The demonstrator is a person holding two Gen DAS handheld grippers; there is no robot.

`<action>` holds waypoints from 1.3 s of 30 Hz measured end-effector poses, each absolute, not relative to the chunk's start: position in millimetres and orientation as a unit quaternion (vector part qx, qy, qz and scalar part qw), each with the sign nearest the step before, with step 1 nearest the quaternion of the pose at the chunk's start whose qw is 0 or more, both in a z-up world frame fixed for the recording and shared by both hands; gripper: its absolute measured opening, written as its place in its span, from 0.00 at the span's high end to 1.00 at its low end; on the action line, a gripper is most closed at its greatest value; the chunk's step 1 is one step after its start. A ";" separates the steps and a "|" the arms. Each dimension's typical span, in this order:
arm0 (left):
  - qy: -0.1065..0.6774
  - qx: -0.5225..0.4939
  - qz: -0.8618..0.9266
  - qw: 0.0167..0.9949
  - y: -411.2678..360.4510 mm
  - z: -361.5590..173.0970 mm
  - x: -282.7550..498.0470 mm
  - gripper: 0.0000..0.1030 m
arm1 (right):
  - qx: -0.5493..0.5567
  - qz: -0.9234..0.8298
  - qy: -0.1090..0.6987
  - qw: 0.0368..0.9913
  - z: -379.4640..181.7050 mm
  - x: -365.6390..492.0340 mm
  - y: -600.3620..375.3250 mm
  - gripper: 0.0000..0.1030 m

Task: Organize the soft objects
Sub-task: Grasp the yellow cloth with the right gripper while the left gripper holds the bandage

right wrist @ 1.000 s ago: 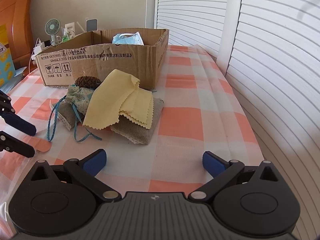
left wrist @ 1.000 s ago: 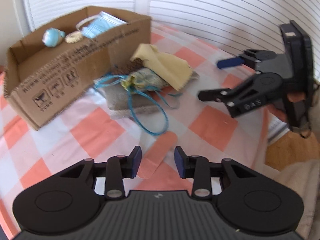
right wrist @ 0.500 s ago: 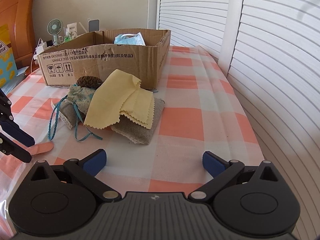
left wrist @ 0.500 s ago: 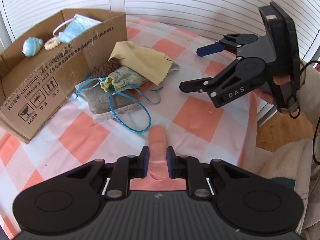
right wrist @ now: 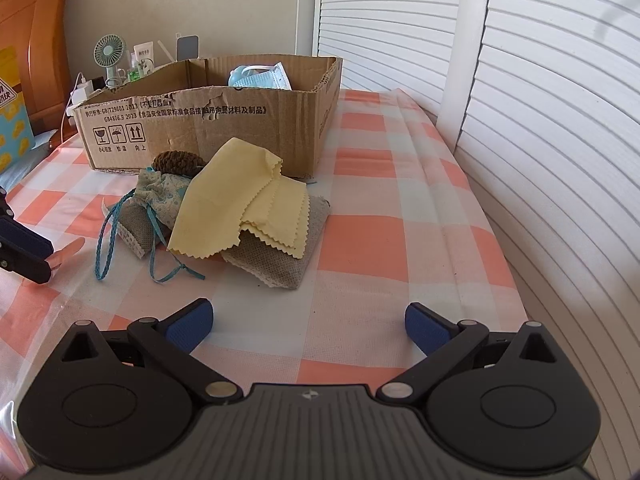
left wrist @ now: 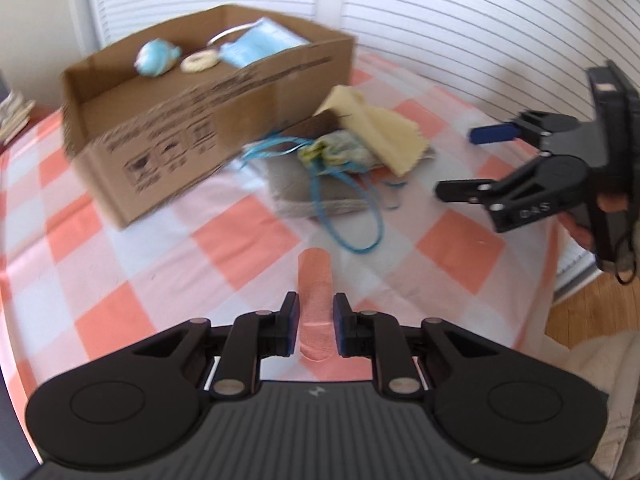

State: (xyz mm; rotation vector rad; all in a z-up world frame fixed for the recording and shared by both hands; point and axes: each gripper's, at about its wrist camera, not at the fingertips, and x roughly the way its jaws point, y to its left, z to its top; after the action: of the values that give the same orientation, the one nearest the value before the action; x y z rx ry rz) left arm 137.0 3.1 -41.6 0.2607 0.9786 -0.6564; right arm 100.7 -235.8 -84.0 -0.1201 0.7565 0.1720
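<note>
Bandage strip [left wrist: 315, 304], thin, limp and featherlight, lay lengthwise between the left gripper [left wrist: 314, 322]'s nearly closed fingers above the checked surface [left wrist: 120, 248], probably best pinched mid-length; the right gripper [right wrist: 307, 322] hovered with fingers spread wide, holding nothing.

Cardboard box [left wrist: 208, 120] motion-blurred; left tool [right wrist: 24, 248] edge-cropped

Both your grippers are matte black plastic: ribbed housings, round pivot discs, silver screws, blue pads on the jaws. Your right gripper [left wrist: 480, 162] has "DAS" stamped on it, dangling black cable, bare fingers [left wrist: 580, 232] showing behind.
</note>
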 end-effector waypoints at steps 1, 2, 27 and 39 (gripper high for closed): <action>0.461 0.116 -0.303 0.826 4.7 -43.4 137.3 0.83 | -0.059 0.084 0.370 0.923 -83.8 101.1 -235.6 0.00; 0.458 0.107 -0.301 0.830 7.2 -43.9 136.1 0.82 | -0.060 0.086 0.370 0.923 -83.7 101.8 -235.4 0.00; 0.427 0.082 -0.254 0.864 1.8 -47.5 120.9 0.80 | -0.024 0.144 0.333 0.932 -55.4 119.9 -233.8 0.06; 0.429 0.077 -0.260 0.862 2.3 -47.3 121.5 0.80 | -0.025 0.179 0.349 0.919 -60.1 157.6 -215.1 0.23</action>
State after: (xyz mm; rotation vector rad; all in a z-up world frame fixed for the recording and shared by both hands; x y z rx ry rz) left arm 121.5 2.3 -47.3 0.1612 0.8989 -0.5444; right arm 157.6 -215.1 -60.1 -0.0516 0.7172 0.3688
